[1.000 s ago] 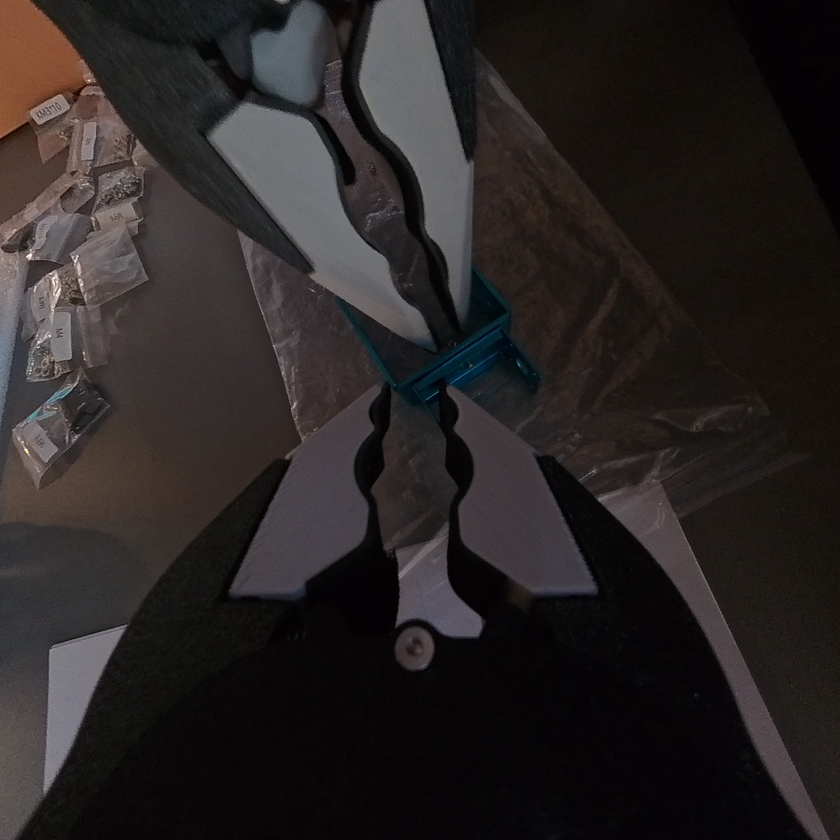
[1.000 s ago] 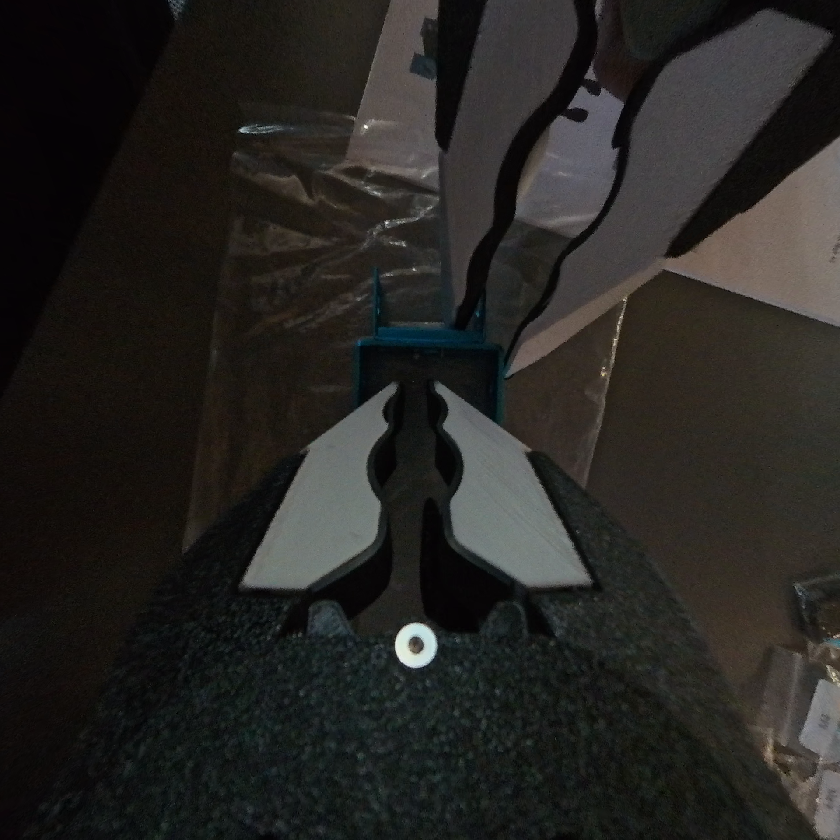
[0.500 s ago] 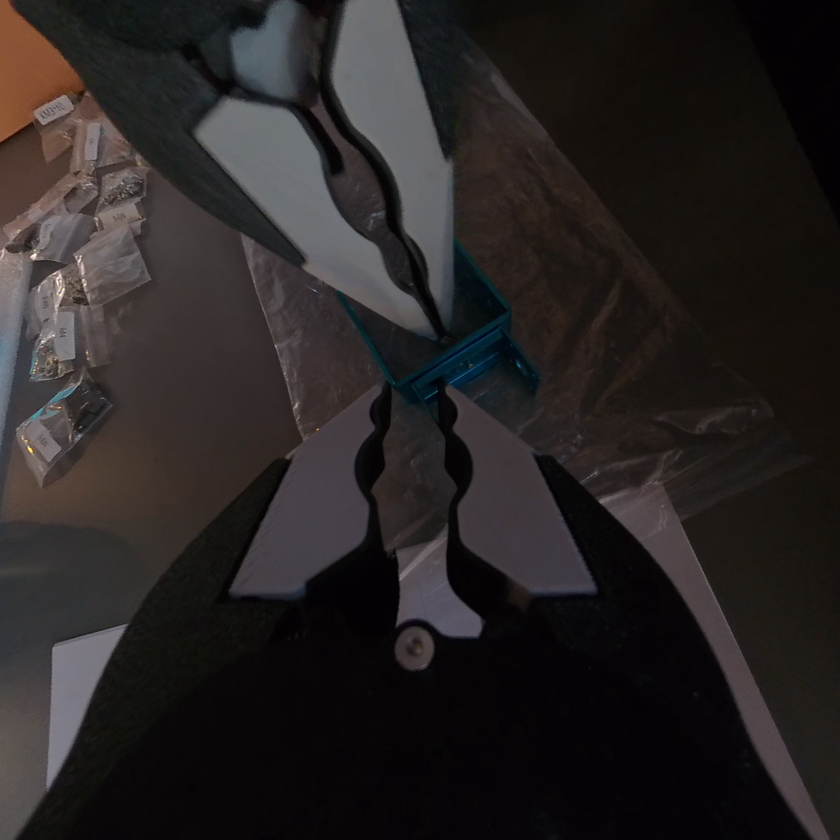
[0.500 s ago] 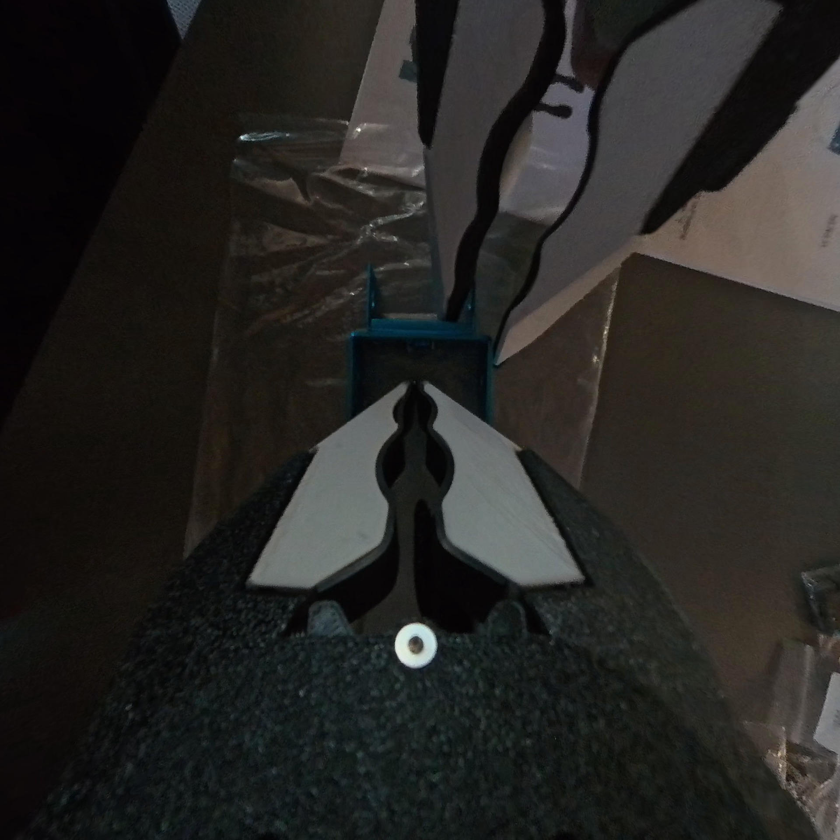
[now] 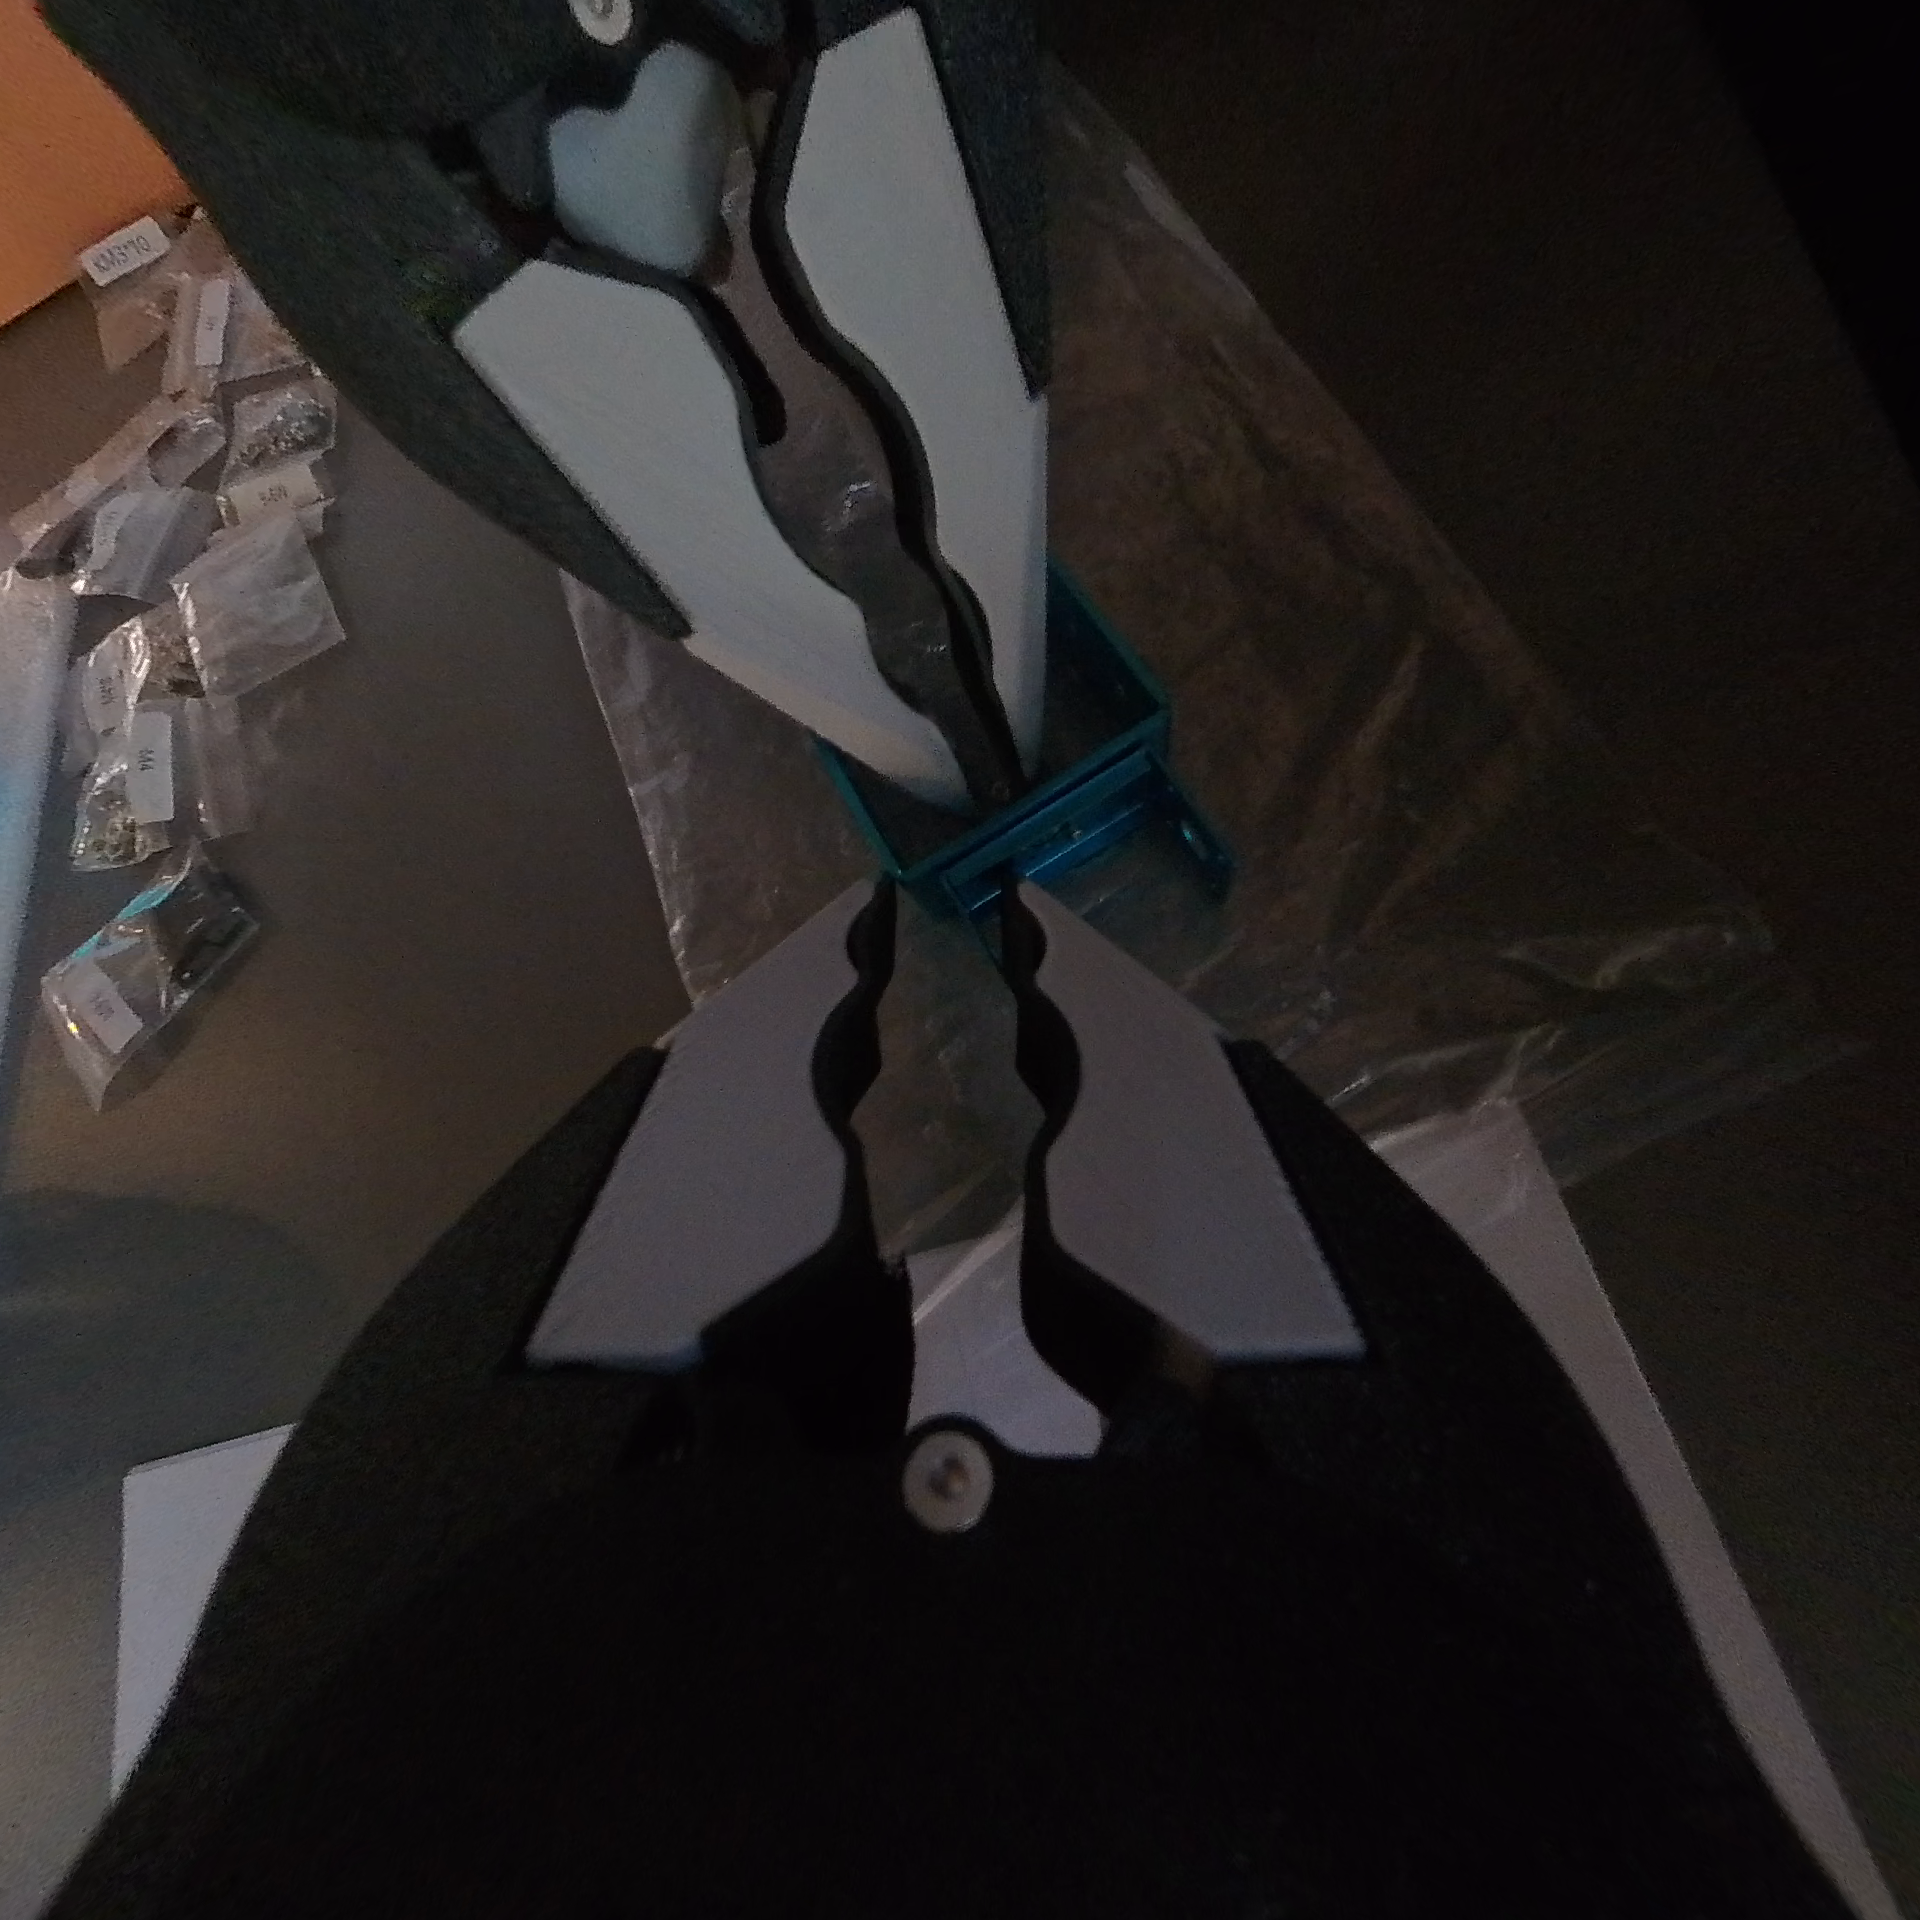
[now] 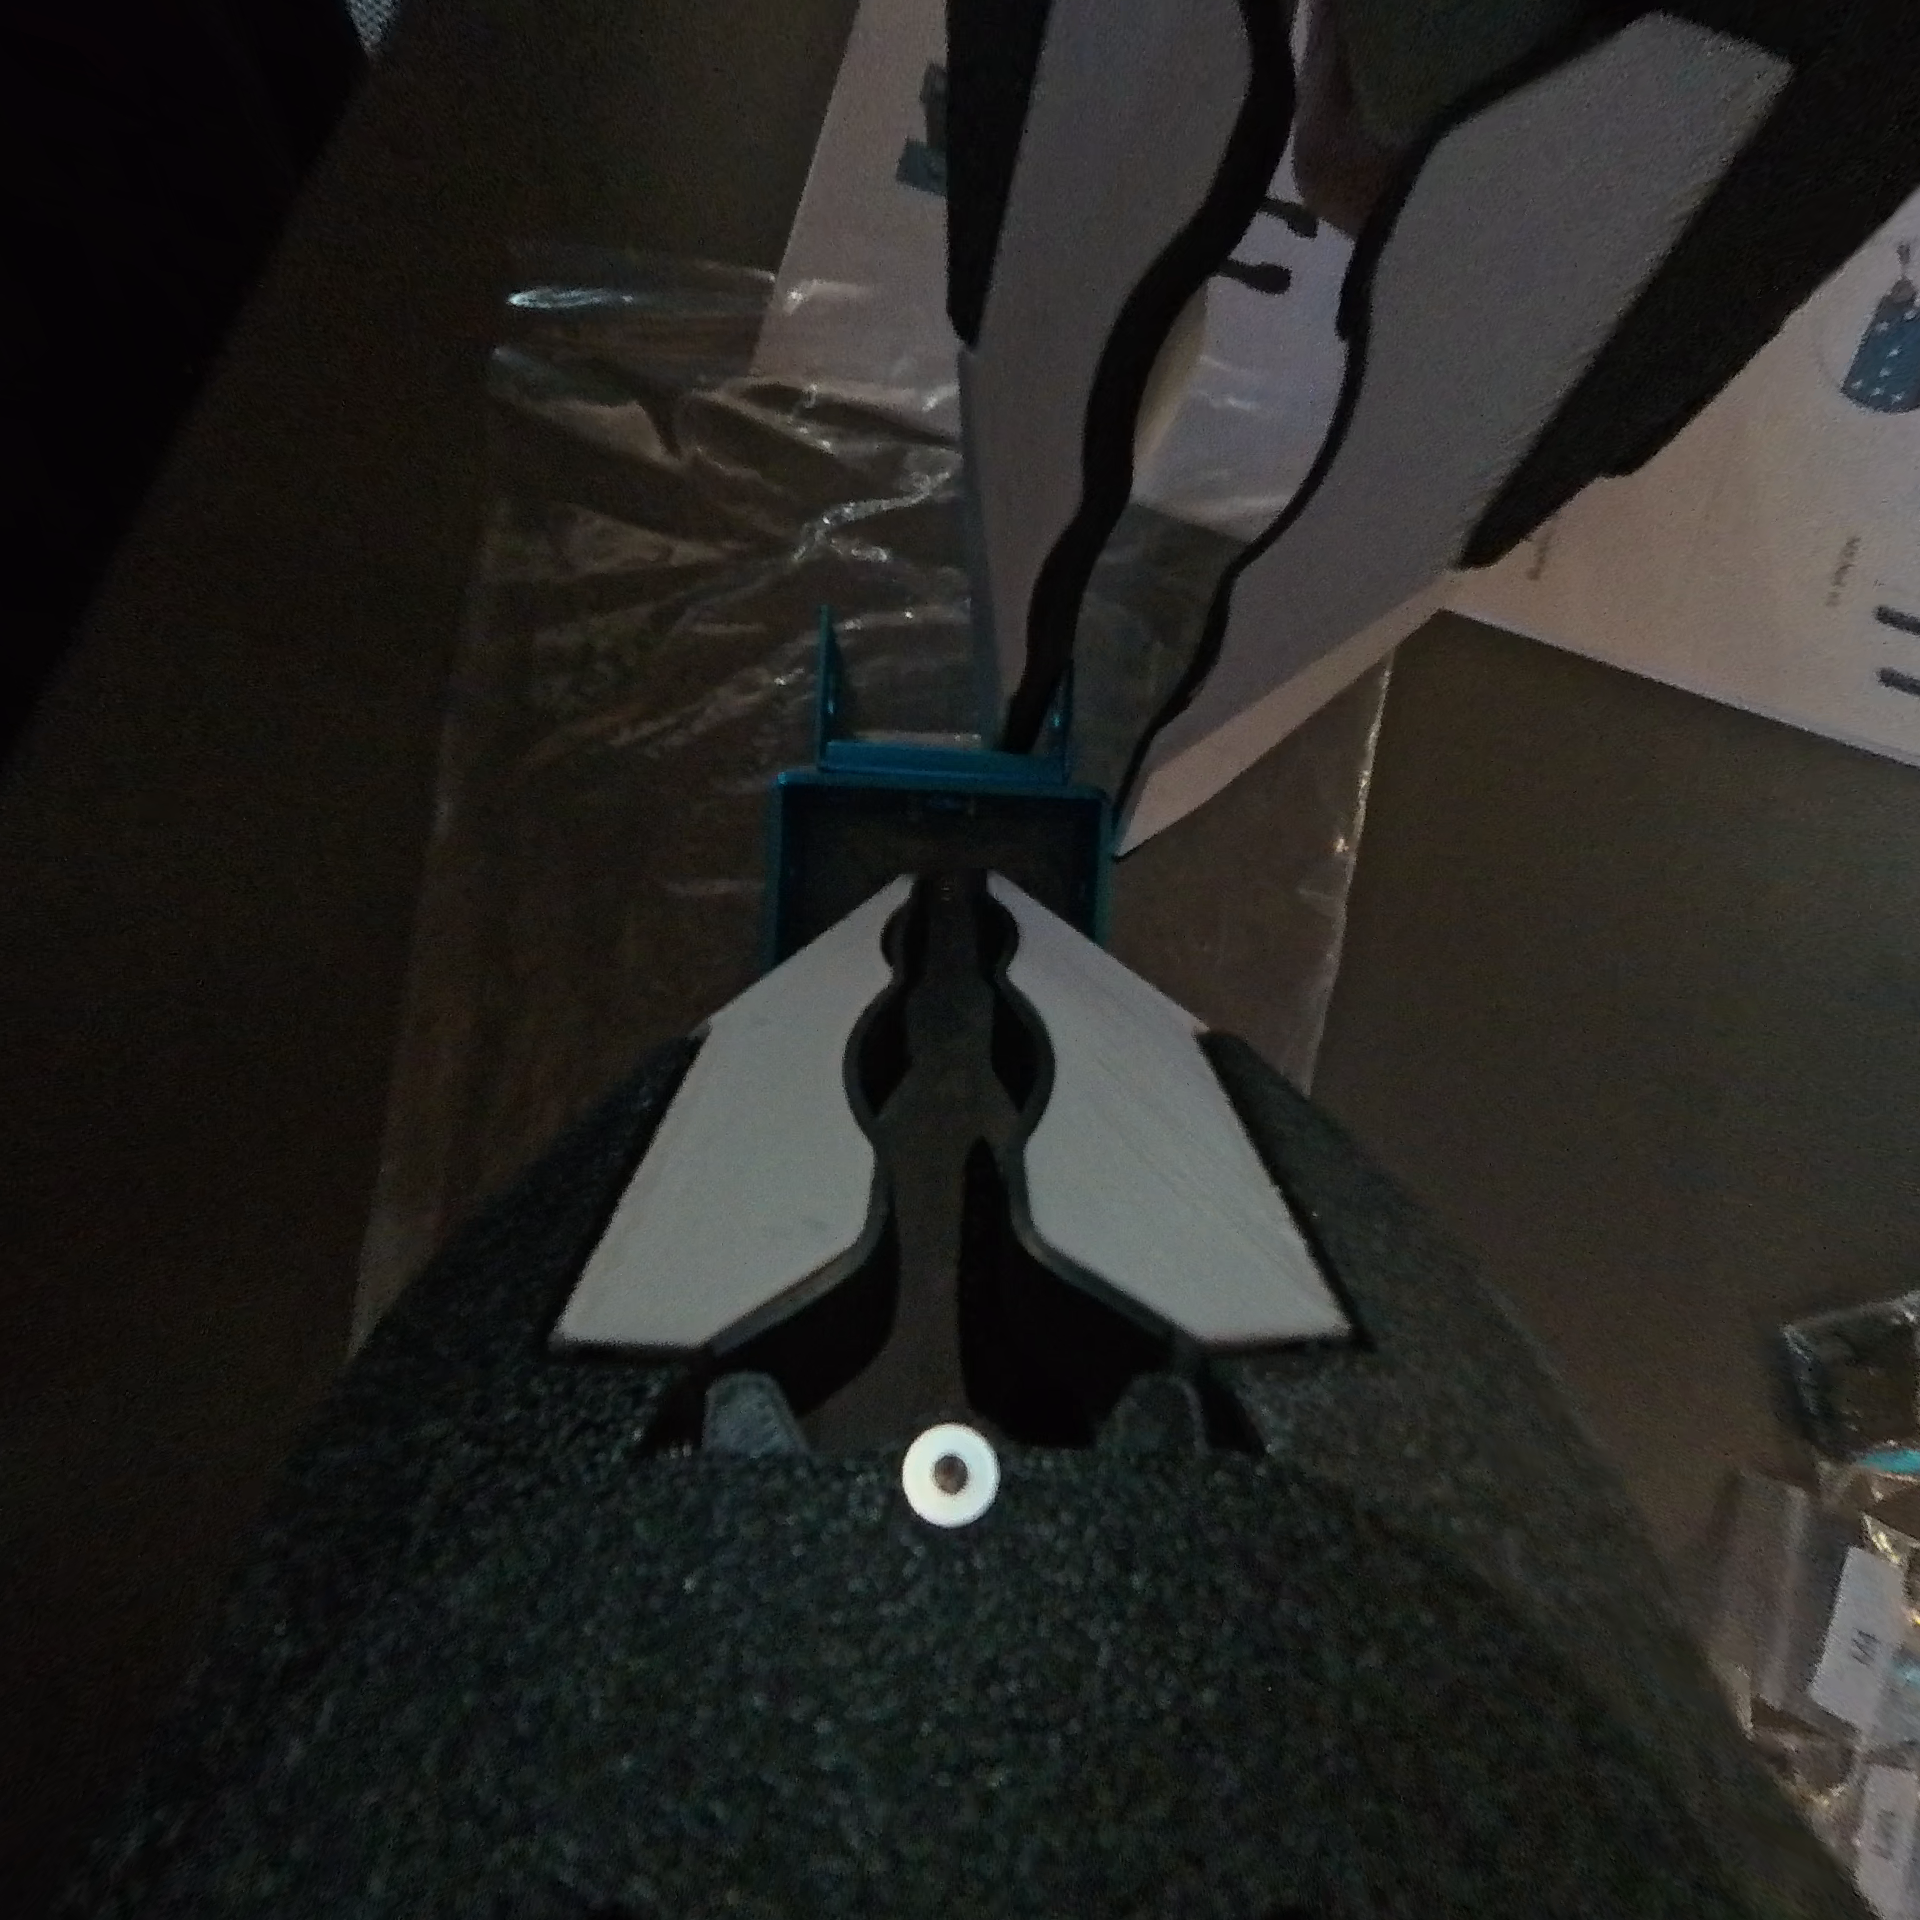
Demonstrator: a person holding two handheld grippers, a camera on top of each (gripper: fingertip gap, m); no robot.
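A blue metal bracket [image 5: 1091, 821], a square open frame with a smaller U-piece fixed to one end, lies on a clear plastic bag [image 5: 1351, 623] on a dark table. My left gripper [image 5: 954, 894] is shut on the bracket's near end, the blue corner filling the gap between its tips. My right gripper [image 5: 982, 774] comes from the opposite side, tips down inside the frame. In the right wrist view the right gripper [image 6: 951, 878] is narrowly open inside the bracket [image 6: 883, 779]. The left gripper [image 6: 1075, 779] grips its far right corner.
Several small labelled bags of hardware [image 5: 208, 582] lie left of the plastic bag and also show in the right wrist view [image 6: 1849, 1558]. A white printed sheet [image 6: 1662, 468] lies under the bag's edge by the left gripper [image 5: 1507, 1247]. The scene is dim. Less than 4 cm separates the two grippers' tips.
The right gripper's fingers closed almost fully half a second ago and have parted a little again, staying inside the bracket. The left gripper and the bracket have not moved.
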